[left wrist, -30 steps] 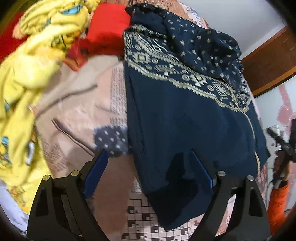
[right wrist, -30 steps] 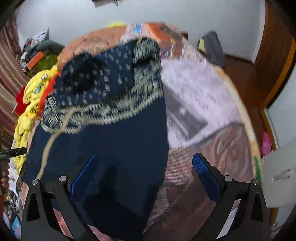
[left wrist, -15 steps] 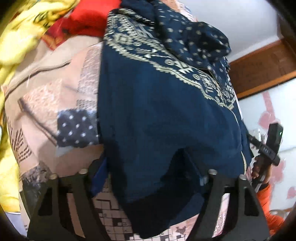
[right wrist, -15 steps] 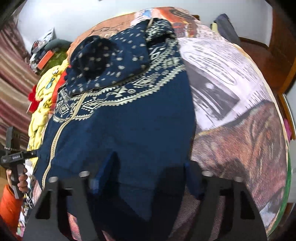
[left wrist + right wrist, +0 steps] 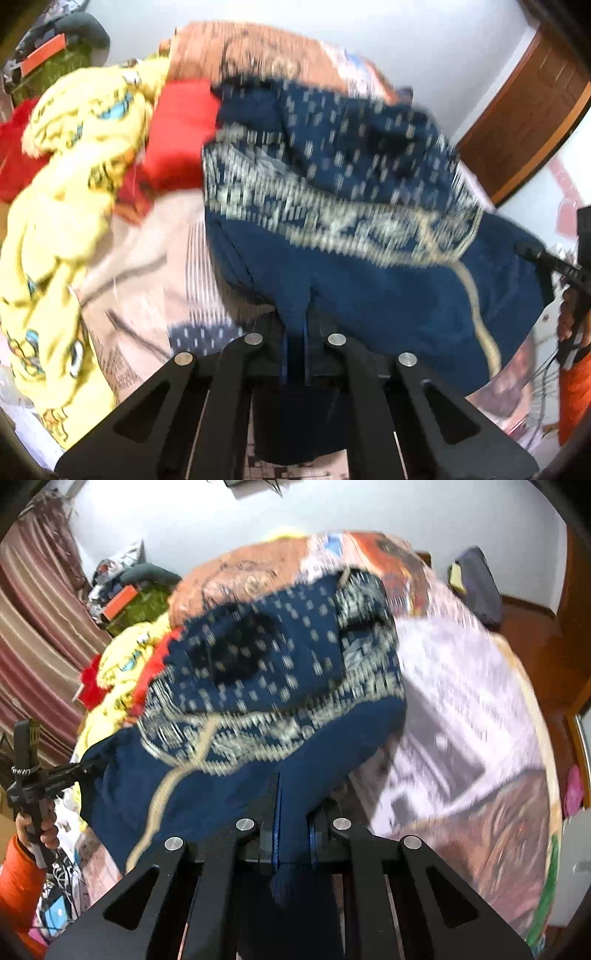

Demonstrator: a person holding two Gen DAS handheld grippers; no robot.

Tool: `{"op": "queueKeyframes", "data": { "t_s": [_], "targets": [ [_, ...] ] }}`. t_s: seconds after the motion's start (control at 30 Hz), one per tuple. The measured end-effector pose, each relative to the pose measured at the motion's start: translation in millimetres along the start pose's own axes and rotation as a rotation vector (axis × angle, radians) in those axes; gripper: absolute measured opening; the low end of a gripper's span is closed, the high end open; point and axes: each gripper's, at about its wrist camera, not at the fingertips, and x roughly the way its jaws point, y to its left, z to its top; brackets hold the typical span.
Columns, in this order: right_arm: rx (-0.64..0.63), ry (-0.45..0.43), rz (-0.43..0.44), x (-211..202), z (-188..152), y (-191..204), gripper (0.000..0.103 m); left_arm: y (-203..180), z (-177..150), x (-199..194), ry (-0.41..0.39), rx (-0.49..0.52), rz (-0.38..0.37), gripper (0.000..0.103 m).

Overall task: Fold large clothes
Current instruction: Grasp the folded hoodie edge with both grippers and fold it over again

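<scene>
A navy hooded sweater [image 5: 369,266] with a cream patterned band and dotted hood lies on the bed; it also shows in the right wrist view [image 5: 258,716]. My left gripper [image 5: 295,354] is shut on its bottom hem at the left side. My right gripper [image 5: 293,838] is shut on the hem at the right side. The hem is lifted off the bed between them. Both views are blurred by motion.
A yellow cartoon-print garment [image 5: 62,206] and a red garment [image 5: 177,136] lie in a heap left of the sweater. The patterned bedspread [image 5: 461,738] stretches to the right. A wooden door [image 5: 528,114] stands at the far right.
Both grippers went from open over the hem to shut on it, and have raised the hem off the bed.
</scene>
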Motion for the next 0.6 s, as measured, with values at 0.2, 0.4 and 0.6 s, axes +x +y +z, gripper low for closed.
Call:
{"op": "queueKeyframes", "data": {
  "t_s": [0.2,0.4,0.6],
  "targets": [
    [-0.025,-0.097,-0.034,-12.1,47.4,1.0,0.009,-11.4,61.8,-37.9,-0.147,-0.005,-0.045,0.004],
    [-0.044,-0.169,-0.059,-10.7,111.4,-5.6,0.009,-22.1,132.4,-43.5,-0.260,-0.006,-0.063,0.004],
    [-0.054,-0.179,-0.092,19.8,176.9,-15.6,0.009,-7.2,188.8,-4.3,-0.292,-0.059,-0.012,0.004]
  ]
}}
